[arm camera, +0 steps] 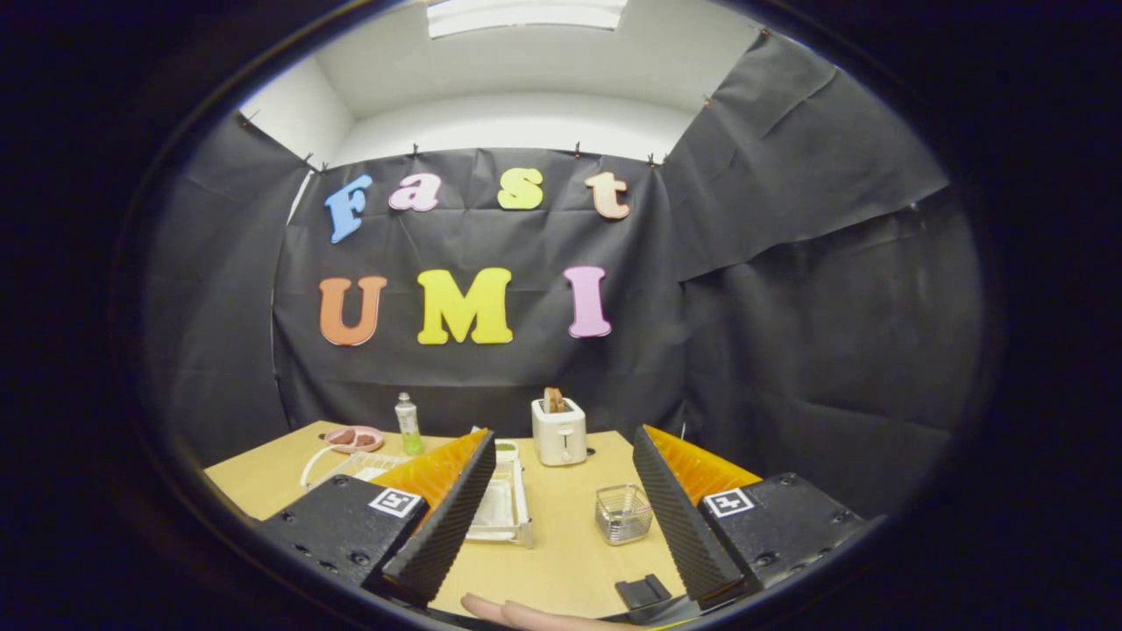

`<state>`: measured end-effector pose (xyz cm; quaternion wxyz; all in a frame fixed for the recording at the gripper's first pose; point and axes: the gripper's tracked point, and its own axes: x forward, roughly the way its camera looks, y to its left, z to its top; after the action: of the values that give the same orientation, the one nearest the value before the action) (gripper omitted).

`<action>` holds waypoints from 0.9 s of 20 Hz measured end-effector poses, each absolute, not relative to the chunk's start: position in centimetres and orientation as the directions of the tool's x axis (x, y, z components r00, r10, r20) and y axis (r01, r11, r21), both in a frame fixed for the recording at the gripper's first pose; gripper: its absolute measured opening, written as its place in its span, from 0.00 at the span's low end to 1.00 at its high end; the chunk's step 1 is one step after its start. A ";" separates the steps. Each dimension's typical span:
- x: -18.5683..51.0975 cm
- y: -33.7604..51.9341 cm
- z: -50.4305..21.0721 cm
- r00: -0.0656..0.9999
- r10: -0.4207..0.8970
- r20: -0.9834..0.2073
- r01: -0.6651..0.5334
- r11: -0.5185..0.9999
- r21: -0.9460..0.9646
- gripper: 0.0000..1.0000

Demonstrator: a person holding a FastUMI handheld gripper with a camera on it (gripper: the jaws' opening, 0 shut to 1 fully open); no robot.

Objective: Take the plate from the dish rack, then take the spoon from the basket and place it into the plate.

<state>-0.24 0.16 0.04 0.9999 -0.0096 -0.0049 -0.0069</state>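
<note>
My gripper (pixel 561 438) is held above the near end of a wooden table (pixel 570 552), open wide, with nothing between its fingers. A small wire mesh basket (pixel 624 513) stands between the fingers, close to the right finger (pixel 675 517); I cannot make out a spoon in it. A white wire dish rack (pixel 346 463) sits beyond the left finger (pixel 443 517), which hides part of it, so I cannot make out a plate in it. A pale rectangular tray (pixel 501 508) lies just inside the left finger.
A white toaster (pixel 559 431) with bread in it stands at the far middle of the table. A green bottle (pixel 408 423) and a pink dish (pixel 354 438) with food are at the far left. A small black object (pixel 644 592) and a person's hand (pixel 526 615) are at the near edge.
</note>
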 end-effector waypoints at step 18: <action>8.4 5.8 1.0 0.998 0.018 -0.055 -0.020 0.999 -0.030 1.00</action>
<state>8.37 5.83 0.98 0.9995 -0.0153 0.0275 0.0094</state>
